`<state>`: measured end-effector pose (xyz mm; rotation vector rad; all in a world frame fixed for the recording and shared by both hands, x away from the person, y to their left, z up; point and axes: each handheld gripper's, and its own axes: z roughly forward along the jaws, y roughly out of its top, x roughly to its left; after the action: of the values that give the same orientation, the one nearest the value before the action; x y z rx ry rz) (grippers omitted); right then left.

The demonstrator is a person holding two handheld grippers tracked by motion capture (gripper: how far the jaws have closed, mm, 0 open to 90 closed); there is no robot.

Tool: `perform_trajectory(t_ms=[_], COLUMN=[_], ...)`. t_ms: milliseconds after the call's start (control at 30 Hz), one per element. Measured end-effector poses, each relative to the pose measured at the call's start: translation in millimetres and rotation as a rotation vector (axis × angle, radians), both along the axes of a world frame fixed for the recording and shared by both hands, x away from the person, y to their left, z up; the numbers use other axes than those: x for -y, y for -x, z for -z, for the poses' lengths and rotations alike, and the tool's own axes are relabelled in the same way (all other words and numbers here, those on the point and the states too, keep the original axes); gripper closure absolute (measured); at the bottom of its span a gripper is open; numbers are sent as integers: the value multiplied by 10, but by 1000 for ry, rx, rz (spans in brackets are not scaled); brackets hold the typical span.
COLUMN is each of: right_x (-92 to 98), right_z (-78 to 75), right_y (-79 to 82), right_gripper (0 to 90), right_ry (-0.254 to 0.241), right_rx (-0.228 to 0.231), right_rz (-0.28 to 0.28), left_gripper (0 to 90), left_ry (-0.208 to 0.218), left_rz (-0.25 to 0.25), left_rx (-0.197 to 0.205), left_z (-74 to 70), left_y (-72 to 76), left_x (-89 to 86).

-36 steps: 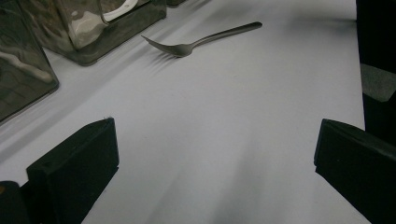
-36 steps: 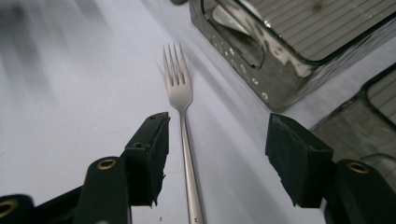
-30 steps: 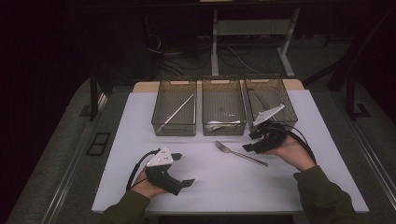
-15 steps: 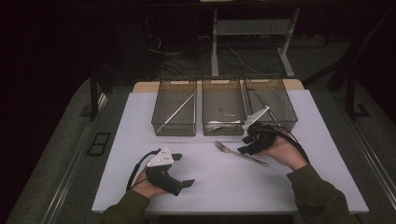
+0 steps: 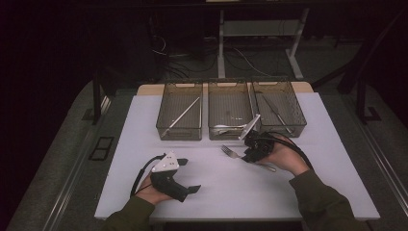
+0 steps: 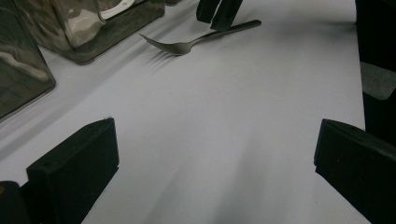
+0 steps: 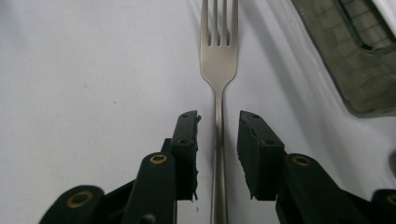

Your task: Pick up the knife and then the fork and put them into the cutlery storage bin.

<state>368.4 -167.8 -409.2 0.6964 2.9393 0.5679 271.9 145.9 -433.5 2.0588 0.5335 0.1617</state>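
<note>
A steel fork [image 5: 230, 153] lies on the white mat, tines pointing left in the high view. My right gripper [image 5: 248, 156] is down over its handle. In the right gripper view the jaws [image 7: 218, 122] straddle the fork [image 7: 218, 60] just behind the neck. They have just been closing, and a narrow gap still shows on each side of the handle. My left gripper [image 5: 191, 176] rests at the front left, and its jaws [image 6: 215, 144] stand wide open with only bare mat between them. From there the fork [image 6: 187, 45] lies ahead with the right gripper's fingers [image 6: 219, 10] over its handle.
Three clear bins stand in a row at the back: left bin [image 5: 179, 136] with a long thin utensil, middle bin [image 5: 230, 137] with a pale utensil, right bin [image 5: 285, 131] with a knife-like piece. The white mat [image 5: 288, 192] ends at the table's front edge.
My right gripper moved left and down from near the right bin onto the fork's handle, and its jaws narrowed around it. The left gripper stayed put.
</note>
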Motion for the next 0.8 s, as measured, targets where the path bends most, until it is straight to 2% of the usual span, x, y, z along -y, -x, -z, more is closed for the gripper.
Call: perform_trajectory(t_ms=[300,467,500,800], right_x=[-50,-80,-92,-163], right_z=[77,114,108,104], right_y=[-30,-26,-13,-14], right_gripper=[751,786,801,839], right_ry=[61,95,98,163], right_rx=[-24,-23,-30,-10], right_rz=[-16,-39,-28,-49], left_gripper=[0,0,0,0], left_ry=[1,2,1,0], left_rz=[2,0,0,0], left_rx=[1,-1,-1,-1], left_z=[6,8,8,9], left_y=[3,4,3,4], left_x=[10,13,13,14])
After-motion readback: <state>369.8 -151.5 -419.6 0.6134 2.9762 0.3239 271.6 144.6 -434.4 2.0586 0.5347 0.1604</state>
